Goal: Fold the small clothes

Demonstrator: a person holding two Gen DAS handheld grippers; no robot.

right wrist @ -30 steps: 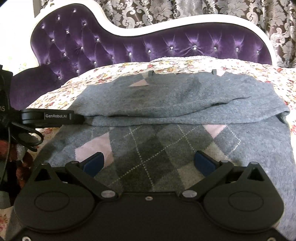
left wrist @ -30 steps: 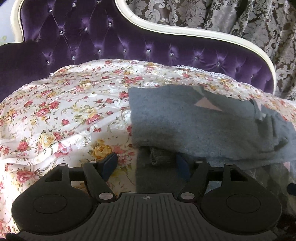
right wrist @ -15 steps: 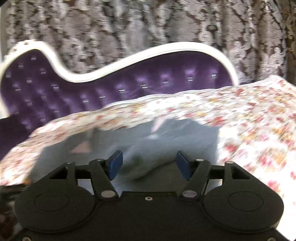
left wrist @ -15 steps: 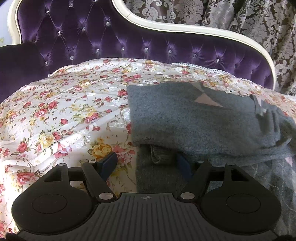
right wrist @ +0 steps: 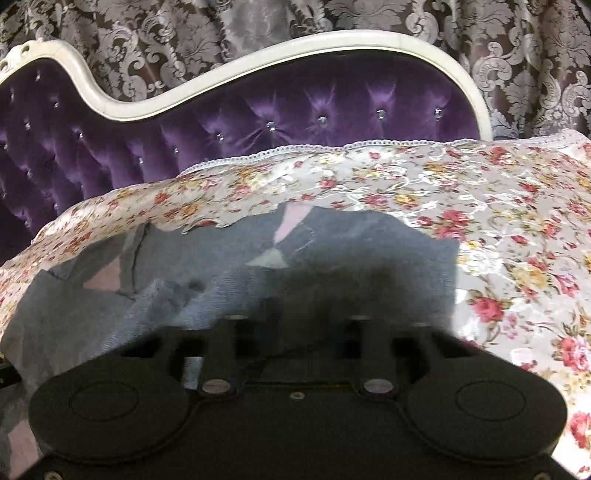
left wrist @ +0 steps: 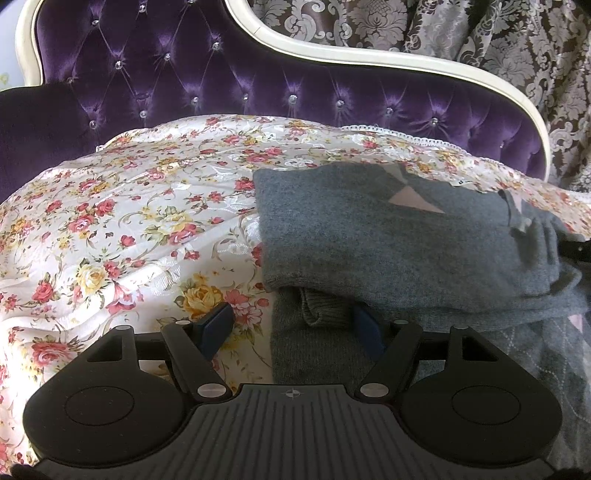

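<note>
The big purple couch (left wrist: 258,92) wears a flowery cover (left wrist: 110,229). On the cover lies the grey sweater (left wrist: 388,240), folded over, its long side running left to right. The left gripper (left wrist: 291,326) tips down at the sweater's near left edge, fingers apart, not squeezing. The right gripper (right wrist: 295,314) tips down too, pinched shut on the sweater's right side.

Tufted purple headboard (left wrist: 258,85), damask curtain (right wrist: 258,33) behind.

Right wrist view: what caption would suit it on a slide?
Right gripper pinched shut on the edge of a grey argyle sweater lying on a floral bedspread.
</note>
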